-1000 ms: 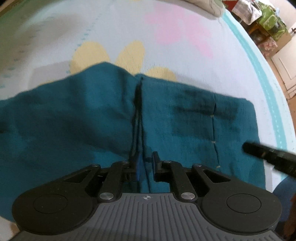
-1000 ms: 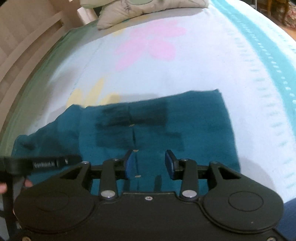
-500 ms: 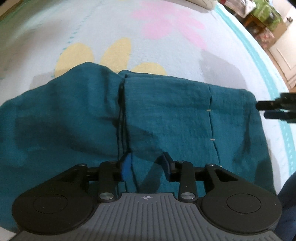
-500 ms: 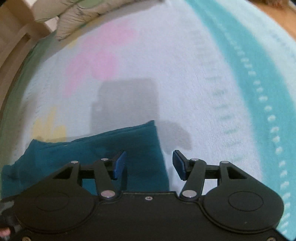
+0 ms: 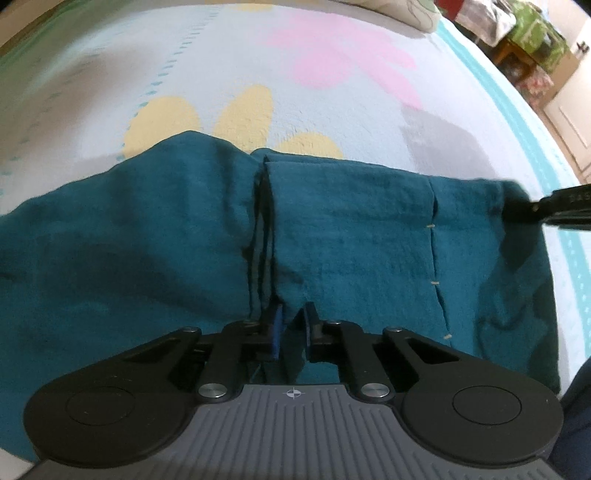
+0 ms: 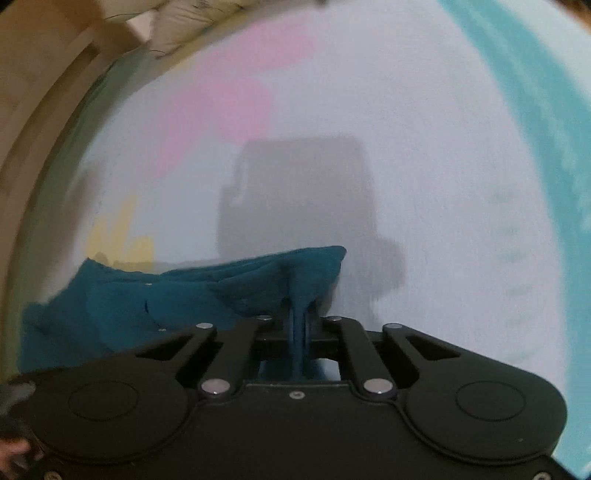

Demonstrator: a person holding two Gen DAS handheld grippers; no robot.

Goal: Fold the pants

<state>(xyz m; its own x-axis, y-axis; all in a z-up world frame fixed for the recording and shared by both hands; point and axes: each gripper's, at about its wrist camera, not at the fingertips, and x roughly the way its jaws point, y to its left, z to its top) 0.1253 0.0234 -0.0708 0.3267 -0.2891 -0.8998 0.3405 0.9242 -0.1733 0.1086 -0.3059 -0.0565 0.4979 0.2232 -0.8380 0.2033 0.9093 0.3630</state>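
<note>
The teal pants [image 5: 351,236] lie folded on a flowered bedspread [image 5: 332,92]. My left gripper [image 5: 293,325] is shut on the near edge of the pants at a fold seam, with cloth pinched between its blue pads. My right gripper [image 6: 301,325] is shut on the right end of the pants [image 6: 295,277] and lifts that corner off the bed. The right gripper also shows in the left wrist view [image 5: 554,210] at the pants' far right corner.
The bedspread [image 6: 424,184] has pink and yellow flowers and a turquoise border [image 6: 535,92]. A pillow [image 6: 177,22] and a wooden headboard [image 6: 44,74] are at the far end. Furniture and boxes [image 5: 528,37] stand beyond the bed's right side.
Both grippers were open half a second ago and have closed on the cloth. The right gripper has moved to the pants' right end and raised that corner.
</note>
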